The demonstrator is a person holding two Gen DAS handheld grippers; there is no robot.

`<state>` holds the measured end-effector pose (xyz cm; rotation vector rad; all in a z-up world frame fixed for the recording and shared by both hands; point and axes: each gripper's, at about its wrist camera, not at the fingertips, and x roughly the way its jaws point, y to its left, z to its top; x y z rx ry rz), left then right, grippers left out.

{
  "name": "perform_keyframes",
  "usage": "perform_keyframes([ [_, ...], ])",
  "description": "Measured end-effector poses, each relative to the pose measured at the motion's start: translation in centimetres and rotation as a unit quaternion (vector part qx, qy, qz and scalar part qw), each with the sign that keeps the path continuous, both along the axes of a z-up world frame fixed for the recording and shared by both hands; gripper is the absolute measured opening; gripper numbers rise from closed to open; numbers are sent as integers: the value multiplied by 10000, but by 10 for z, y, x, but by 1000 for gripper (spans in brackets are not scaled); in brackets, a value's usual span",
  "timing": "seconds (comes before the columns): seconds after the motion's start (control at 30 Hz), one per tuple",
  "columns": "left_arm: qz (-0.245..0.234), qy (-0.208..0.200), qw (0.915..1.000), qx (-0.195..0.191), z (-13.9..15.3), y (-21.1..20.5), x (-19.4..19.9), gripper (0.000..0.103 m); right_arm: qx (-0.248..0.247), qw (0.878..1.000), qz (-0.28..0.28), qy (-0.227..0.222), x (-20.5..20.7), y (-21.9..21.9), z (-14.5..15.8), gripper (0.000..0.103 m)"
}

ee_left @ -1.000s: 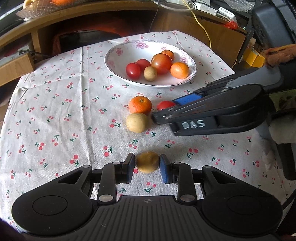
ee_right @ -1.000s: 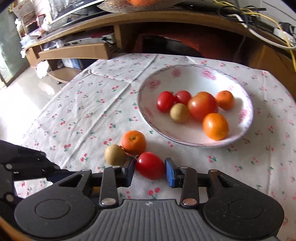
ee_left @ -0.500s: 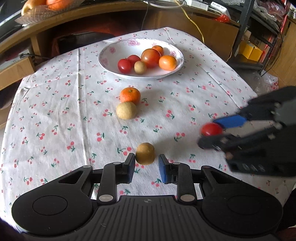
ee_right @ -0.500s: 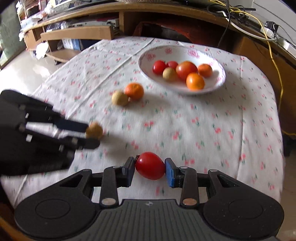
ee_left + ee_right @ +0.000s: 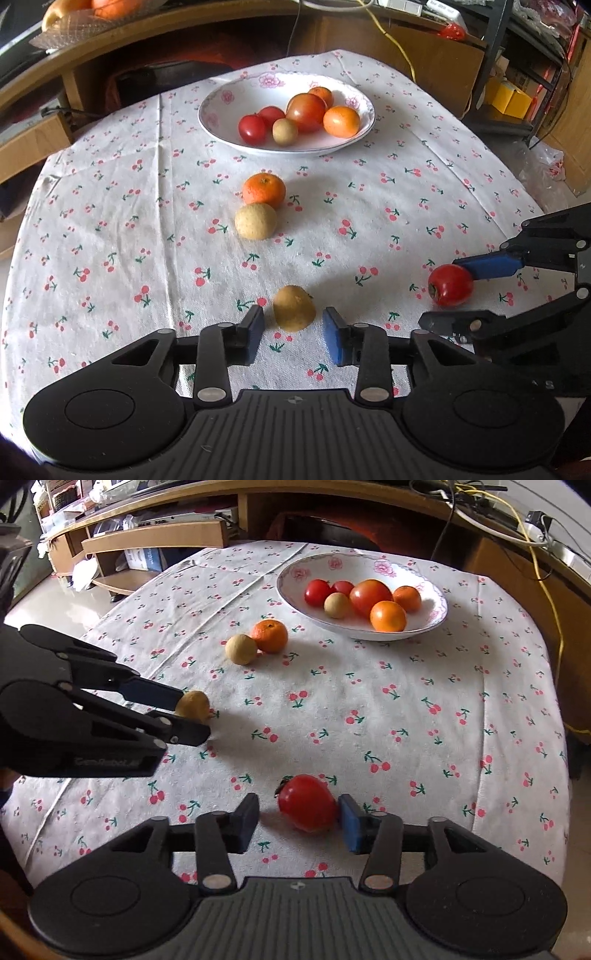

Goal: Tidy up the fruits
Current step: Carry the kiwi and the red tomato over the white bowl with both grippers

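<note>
Both my grippers, left (image 5: 293, 329) and right (image 5: 298, 819), have fingers spread, gripping nothing; brown fruit (image 5: 294, 308) and tomato (image 5: 307, 802) rest on the bench (image 5: 369, 221). Next: withdraw.

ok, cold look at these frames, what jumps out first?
The white bowl heaped with red and orange fruit at the far side of the cherry-print tablecloth. Nearer, each open hand-held gripper brackets one fruit on the cloth: left a tan fruit, right a red tomato.

Bright, soft daylight, faint shadows, sharp centre, strong fisheye bending at edges.
</note>
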<state>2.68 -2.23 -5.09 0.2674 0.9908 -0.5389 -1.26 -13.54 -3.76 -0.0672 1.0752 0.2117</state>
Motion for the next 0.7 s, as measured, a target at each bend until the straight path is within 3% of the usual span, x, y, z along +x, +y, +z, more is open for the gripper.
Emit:
perform_keyframes([
  [0.17, 8, 17, 10000, 0, 0, -2, 1, 54, 30, 10000, -68, 34, 2, -2, -1, 54],
  [0.43, -21, 14, 10000, -9, -1, -5, 1, 48, 45, 9999, -134, 53, 2, -5, -2, 53],
  [0.6, -7, -3, 10000, 28, -1, -6, 1, 39, -72, 9998, -180, -25, 2, -4, 0, 37],
  [0.7, -5, -33, 10000, 53, 0, -5, 0, 35, -52, 9998, -177, -25, 0, -3, 1, 34],
])
